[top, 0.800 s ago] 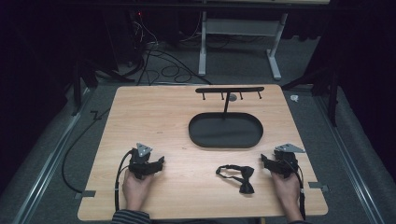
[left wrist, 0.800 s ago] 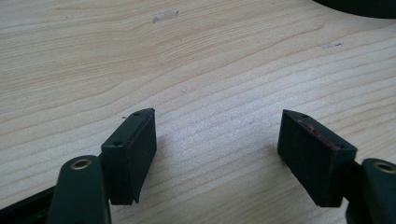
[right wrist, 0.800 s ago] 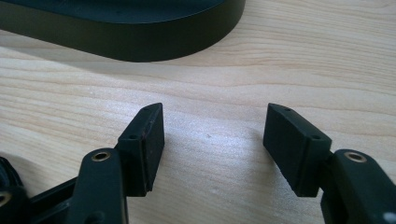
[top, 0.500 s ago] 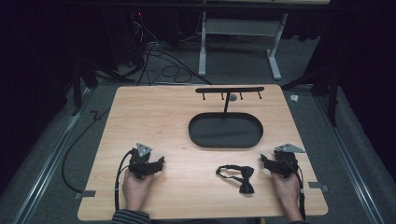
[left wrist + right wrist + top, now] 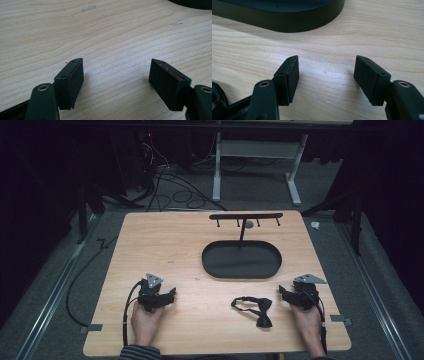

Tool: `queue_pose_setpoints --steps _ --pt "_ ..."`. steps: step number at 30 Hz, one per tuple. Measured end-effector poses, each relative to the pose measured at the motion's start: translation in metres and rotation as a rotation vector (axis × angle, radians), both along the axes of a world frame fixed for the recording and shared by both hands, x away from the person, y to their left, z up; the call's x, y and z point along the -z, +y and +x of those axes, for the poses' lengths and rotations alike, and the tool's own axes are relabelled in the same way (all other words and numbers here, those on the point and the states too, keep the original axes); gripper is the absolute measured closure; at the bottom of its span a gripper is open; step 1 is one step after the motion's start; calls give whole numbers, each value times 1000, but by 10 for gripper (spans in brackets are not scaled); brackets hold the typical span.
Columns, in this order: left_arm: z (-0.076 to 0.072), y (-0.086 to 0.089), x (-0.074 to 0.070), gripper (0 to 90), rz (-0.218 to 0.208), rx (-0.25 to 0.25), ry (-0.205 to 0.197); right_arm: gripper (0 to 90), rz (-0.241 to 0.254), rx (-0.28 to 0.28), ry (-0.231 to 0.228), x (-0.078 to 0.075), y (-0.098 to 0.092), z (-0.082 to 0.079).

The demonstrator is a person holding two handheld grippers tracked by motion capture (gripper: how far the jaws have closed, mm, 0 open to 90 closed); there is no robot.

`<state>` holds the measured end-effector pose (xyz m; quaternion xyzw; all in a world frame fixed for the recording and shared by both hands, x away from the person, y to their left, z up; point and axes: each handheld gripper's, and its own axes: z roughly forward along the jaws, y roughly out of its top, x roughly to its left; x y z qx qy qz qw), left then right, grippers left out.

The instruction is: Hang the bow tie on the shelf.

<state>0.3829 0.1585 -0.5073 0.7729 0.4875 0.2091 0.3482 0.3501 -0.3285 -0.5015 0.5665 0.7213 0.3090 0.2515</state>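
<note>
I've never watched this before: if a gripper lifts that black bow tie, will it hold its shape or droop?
The bow tie looks like cloth with a thin looped strap, so it would probably droop. It seems light and lies flat on the table, so it is unlikely to roll. Pushed, it would probably bunch.

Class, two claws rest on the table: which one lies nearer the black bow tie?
The right claw: the bow tie lies just beside it, while the left claw sits far across the table.

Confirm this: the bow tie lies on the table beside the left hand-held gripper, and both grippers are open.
Wrong side. The high view shows the bow tie on the table beside the right hand-held gripper, not the left hand-held gripper. Both are open.
</note>
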Motion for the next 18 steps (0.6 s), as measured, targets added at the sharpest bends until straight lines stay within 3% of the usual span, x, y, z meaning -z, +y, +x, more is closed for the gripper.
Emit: queue_pose_setpoints --steps 7,13,18 --pt "0 0 0 284 1 2 1 430 28 -6 8 -2 -2 -2" --pt "0 0 0 284 0 1 2 445 43 -38 -24 -5 0 -5" --pt "0 0 0 284 -1 0 0 455 66 -41 -26 -8 2 -7"
